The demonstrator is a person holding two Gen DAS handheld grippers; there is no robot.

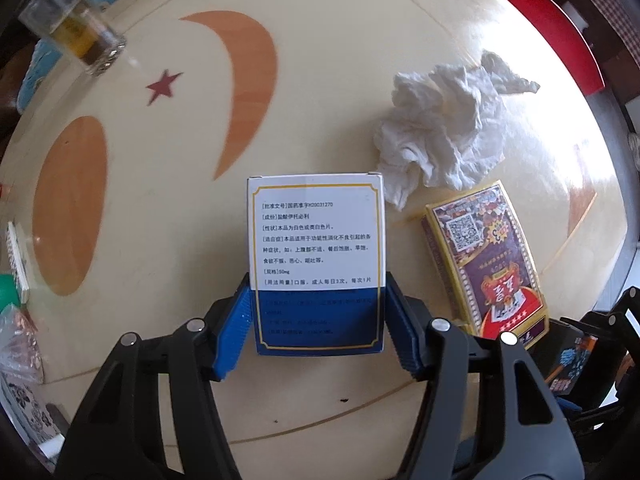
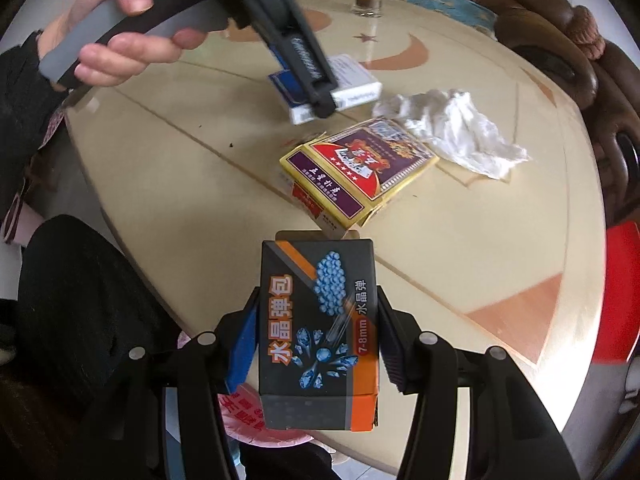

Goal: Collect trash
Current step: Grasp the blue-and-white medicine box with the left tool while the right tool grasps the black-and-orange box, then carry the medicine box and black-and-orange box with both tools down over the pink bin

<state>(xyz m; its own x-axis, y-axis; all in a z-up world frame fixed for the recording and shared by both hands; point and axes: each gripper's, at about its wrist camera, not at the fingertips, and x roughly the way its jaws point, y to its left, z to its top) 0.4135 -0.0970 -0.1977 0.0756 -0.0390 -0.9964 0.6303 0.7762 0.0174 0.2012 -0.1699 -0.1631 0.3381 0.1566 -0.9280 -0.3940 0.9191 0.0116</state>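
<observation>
Left gripper: jaws clamped on a white-and-blue cardboard medicine box, lifted off the cream round bench. Right gripper: jaws clamped on a dark grey-and-orange carton, held above the bench edge. On the bench, touching each other: 1 yellow-and-purple playing-card box, 1 crumpled white tissue.

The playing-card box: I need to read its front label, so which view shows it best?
The right wrist view: the playing-card box lies near centre, unobstructed, its red-and-purple front facing the camera. The left wrist view shows it off to the side, its lower end cut off by the left gripper.
</observation>
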